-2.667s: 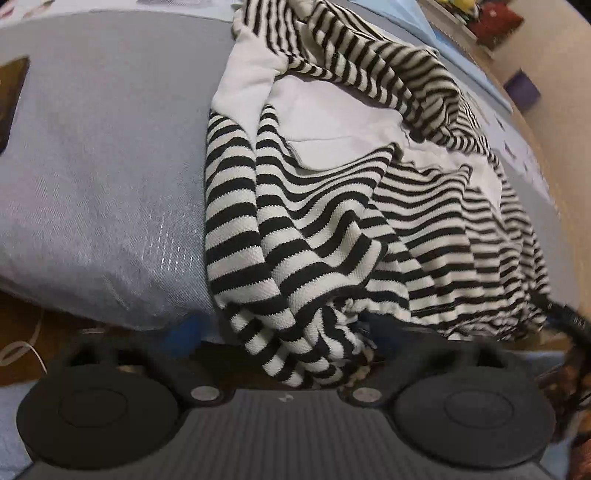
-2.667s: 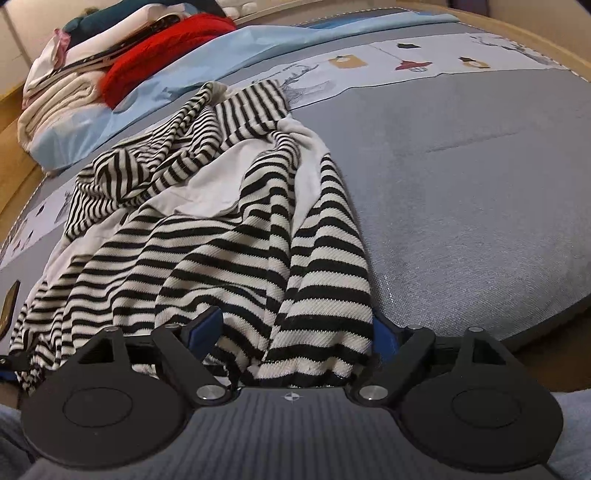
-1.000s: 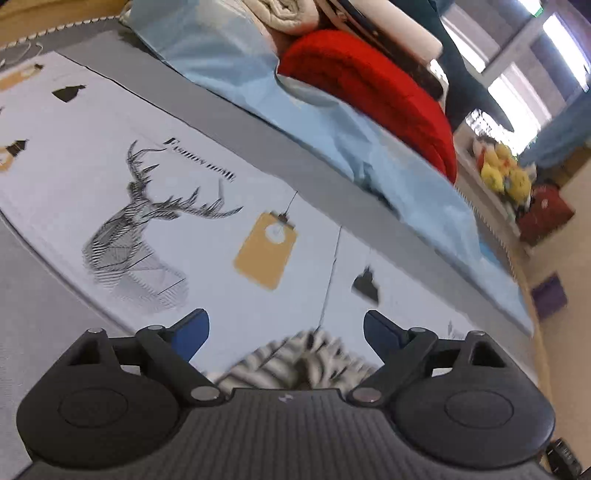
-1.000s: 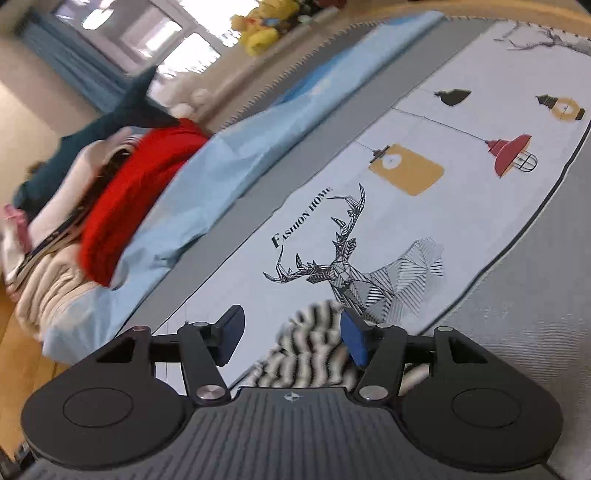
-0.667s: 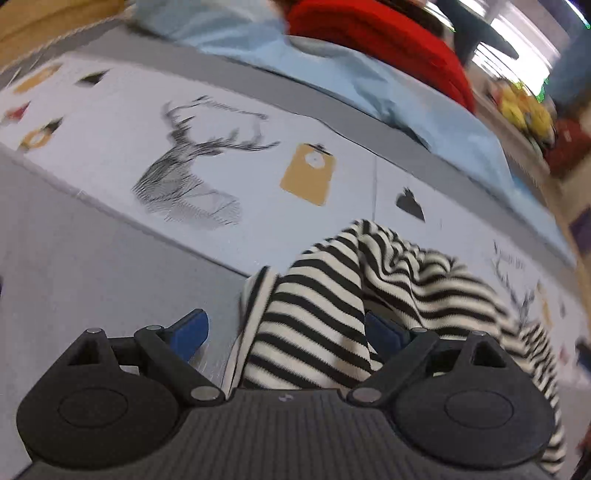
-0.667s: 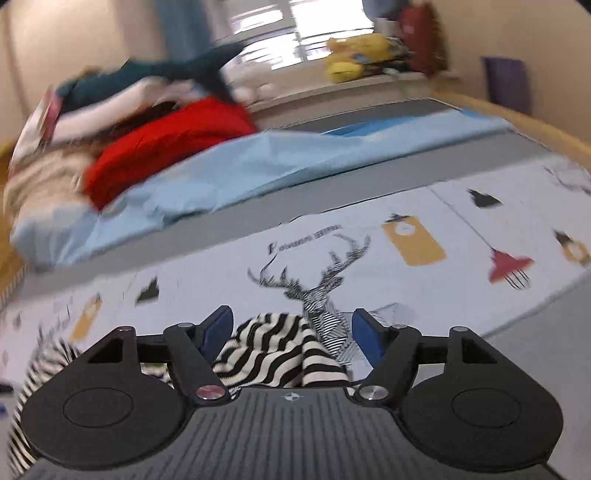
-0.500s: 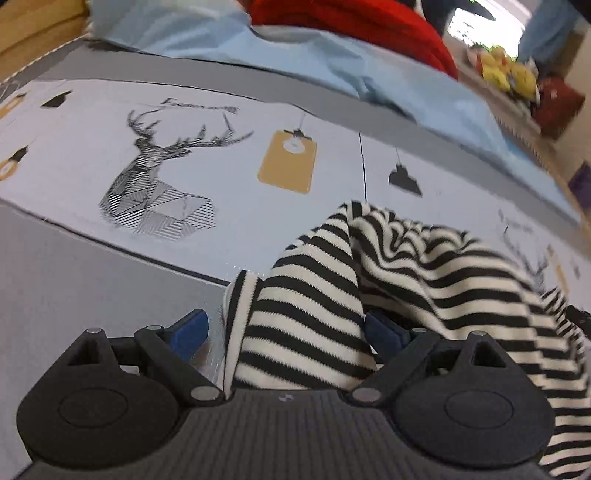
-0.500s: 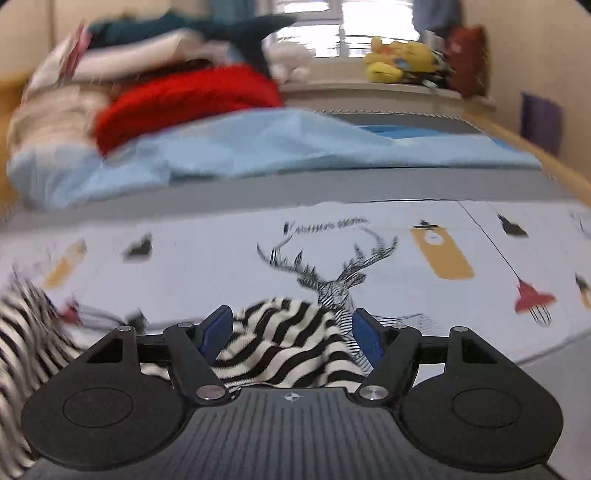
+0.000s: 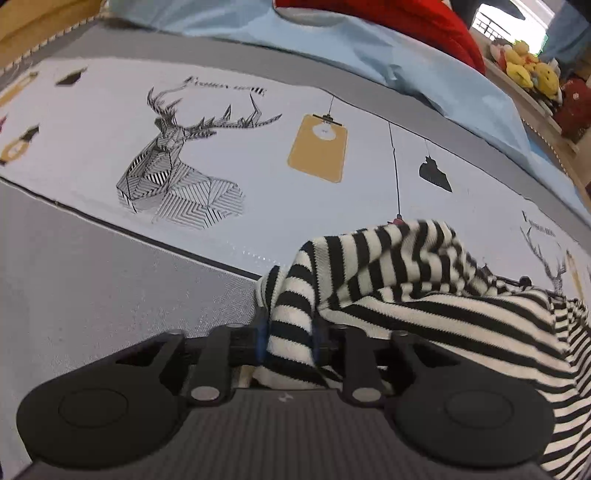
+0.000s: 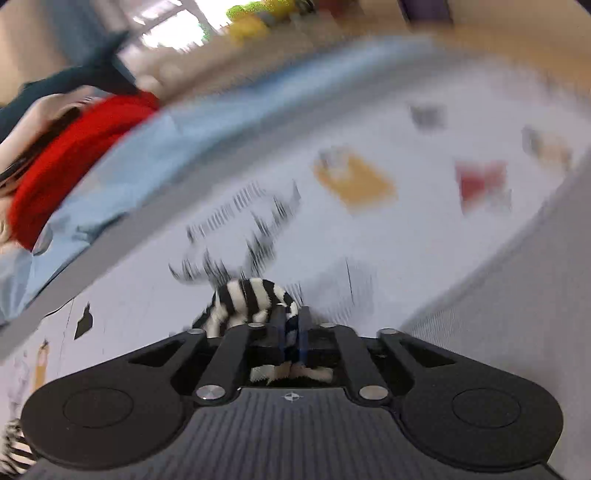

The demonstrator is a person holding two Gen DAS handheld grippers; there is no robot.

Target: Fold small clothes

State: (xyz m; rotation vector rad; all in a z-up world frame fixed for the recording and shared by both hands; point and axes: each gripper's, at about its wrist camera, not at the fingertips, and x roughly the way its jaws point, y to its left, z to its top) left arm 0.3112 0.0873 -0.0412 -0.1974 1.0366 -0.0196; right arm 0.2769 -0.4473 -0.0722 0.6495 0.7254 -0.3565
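Two grips: one per edge, likely to spread it.
Left gripper: clamped on striped garment.
Right gripper: pinching a bunched corner.
Garment: trailing over printed bedspread.
Right view: blurred.

Left wrist view is pretty crisp and evenly lit, soft daylight, no hard shadows on the printed bedspread. A window top right is blown out white. Typical fisheye bend, the bed's edges curve hard toward the corners. Right wrist view is a mess: heavy motion blur smears the whole background, the deer print and red pile are streaks. Only the right hand-held gripper body stays sharp there. Bright window glare top left.
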